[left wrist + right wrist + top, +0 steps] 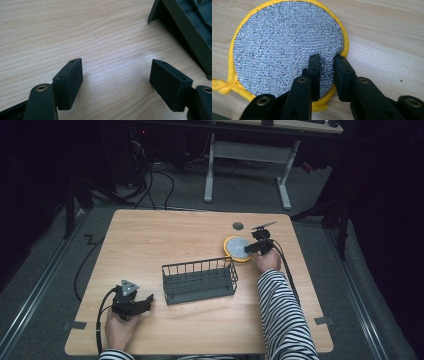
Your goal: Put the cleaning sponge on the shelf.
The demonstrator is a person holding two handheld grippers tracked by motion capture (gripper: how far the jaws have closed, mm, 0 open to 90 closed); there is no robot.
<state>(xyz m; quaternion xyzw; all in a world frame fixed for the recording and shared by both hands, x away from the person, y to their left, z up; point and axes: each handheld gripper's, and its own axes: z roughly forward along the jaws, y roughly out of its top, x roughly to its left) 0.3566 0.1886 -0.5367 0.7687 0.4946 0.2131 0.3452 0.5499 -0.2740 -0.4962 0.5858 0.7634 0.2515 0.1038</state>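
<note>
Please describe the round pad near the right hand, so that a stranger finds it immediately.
On the wooden table, look just right of the dark wire basket. The round scouring pad lies flat there; its glittering silver mesh and yellow rim set it apart.

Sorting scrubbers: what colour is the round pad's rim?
Yellow, around the scouring pad; right gripper view shows it best.

High view: surface point(165, 240) was evenly lit from above, surroundings nearly black. Left gripper view showed soft glare on the wood, near tool parts slightly soft. Right gripper view was sharp (scrubber point(287, 47) mesh glittered), shadows faint.
</note>
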